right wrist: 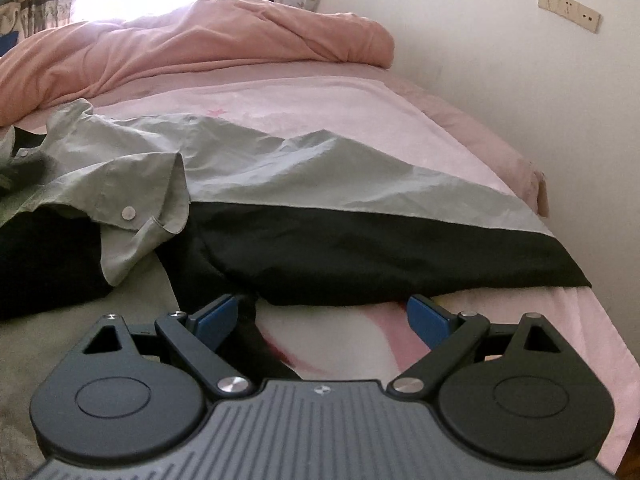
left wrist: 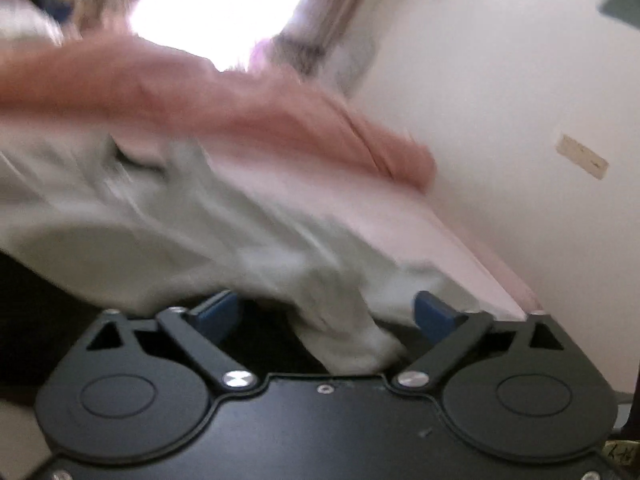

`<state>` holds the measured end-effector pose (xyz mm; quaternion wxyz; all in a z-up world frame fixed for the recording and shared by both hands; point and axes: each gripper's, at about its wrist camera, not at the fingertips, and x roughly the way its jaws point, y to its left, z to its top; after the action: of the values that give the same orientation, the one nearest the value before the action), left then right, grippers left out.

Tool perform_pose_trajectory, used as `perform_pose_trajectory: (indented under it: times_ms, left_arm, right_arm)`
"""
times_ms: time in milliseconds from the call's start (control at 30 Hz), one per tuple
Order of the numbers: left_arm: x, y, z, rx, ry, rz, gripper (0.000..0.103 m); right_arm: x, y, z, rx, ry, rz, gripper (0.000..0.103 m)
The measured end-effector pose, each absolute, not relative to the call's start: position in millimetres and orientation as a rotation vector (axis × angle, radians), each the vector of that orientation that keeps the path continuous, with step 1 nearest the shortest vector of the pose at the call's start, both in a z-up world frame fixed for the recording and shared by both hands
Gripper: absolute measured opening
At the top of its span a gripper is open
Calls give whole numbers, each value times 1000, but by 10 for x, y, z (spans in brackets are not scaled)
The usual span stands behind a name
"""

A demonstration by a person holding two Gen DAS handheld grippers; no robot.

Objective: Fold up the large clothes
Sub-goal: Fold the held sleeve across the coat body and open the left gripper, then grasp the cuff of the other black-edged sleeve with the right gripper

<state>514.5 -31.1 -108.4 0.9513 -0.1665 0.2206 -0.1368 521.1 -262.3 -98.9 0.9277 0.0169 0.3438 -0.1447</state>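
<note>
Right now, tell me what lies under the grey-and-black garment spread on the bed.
Under the grey-and-black garment lies a pale pink printed bedsheet, showing past its far edge and below its black hem. A rumpled salmon-pink quilt sits behind. Whatever lies beneath the garment's middle is covered.

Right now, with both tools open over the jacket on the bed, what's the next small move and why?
Probably close the left tool on the grey fabric bunched between its open jaws; the right tool hovers open at the jacket edge, gripping nothing.
</note>
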Motion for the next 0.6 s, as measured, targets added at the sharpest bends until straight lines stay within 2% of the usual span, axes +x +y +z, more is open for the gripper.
perform_pose_trajectory:
  times_ms: [100, 200, 300, 400, 467, 600]
  left_arm:
    - [5125, -9, -974, -233, 380, -104, 103]
    - [5522, 124, -1167, -116, 483, 28, 103]
    - [5644, 84, -1447, -70, 536, -63, 103]
    - [5694, -337, -1735, 153, 611, -70, 103]
    - [5655, -537, -1710, 280, 560, -41, 103]
    - [5469, -471, -1529, 319, 577, -79, 103]
  right_arm:
    - [5205, -2623, -983, 34, 706, -304, 103]
    - [5223, -2629, -964, 60, 703, -298, 103]
    - [5232, -2627, -940, 81, 704, -276, 103]
    - [5239, -2576, -928, 57, 695, -279, 103]
    - [5238, -2581, -936, 44, 700, -269, 103]
    - [5137, -2941, -918, 88, 687, -240, 103]
